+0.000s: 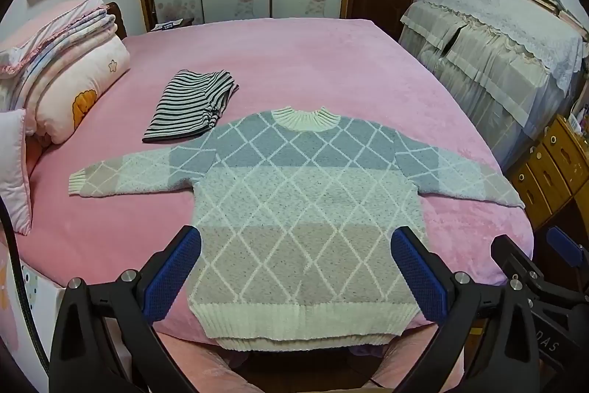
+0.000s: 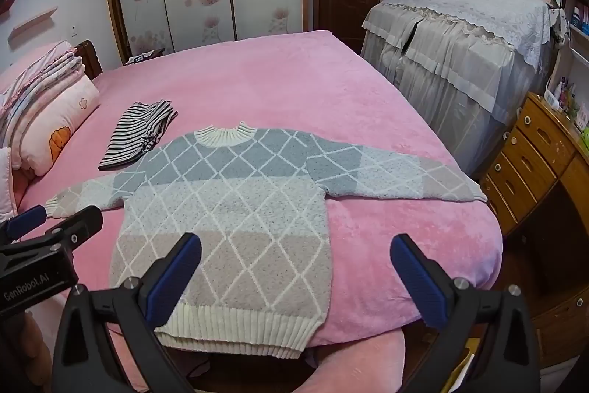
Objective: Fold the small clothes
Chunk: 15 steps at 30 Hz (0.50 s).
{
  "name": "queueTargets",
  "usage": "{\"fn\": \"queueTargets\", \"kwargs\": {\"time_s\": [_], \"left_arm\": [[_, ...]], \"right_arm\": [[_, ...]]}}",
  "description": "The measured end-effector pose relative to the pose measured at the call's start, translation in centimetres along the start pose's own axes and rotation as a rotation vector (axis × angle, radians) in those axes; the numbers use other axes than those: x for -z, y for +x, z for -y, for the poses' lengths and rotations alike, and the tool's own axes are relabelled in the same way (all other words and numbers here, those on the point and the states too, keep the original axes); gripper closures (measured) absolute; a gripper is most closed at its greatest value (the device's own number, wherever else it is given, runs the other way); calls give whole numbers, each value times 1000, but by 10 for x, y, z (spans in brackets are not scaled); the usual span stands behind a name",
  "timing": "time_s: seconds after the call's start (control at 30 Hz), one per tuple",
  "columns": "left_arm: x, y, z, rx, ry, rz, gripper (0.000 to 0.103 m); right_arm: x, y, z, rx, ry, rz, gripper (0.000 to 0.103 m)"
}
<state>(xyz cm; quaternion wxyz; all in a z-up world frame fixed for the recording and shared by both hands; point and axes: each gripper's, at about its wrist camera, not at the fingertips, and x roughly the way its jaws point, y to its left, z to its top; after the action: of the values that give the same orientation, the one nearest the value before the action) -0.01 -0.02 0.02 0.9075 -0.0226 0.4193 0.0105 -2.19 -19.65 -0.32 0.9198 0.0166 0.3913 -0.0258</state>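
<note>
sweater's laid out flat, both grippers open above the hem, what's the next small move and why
Probably bring the left gripper down to the left sleeve cuff to fold it across the chest. The sweater lies spread flat on the pink bed with both sleeves out, nothing is held, and the right gripper is open too.

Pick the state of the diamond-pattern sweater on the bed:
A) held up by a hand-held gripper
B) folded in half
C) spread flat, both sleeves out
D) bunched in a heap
C: the diamond-pattern sweater lies flat on the pink bed cover, sleeves stretched to either side, nothing gripping it.
</note>
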Motion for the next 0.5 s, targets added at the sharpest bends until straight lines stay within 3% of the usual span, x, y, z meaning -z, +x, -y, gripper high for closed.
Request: {"fn": "queueTargets", "kwargs": {"time_s": [0.5], "left_arm": [[5,-7,4,12,2,41,1]], "right_arm": [[2,-2,4,-10,2,-2,0]]}}
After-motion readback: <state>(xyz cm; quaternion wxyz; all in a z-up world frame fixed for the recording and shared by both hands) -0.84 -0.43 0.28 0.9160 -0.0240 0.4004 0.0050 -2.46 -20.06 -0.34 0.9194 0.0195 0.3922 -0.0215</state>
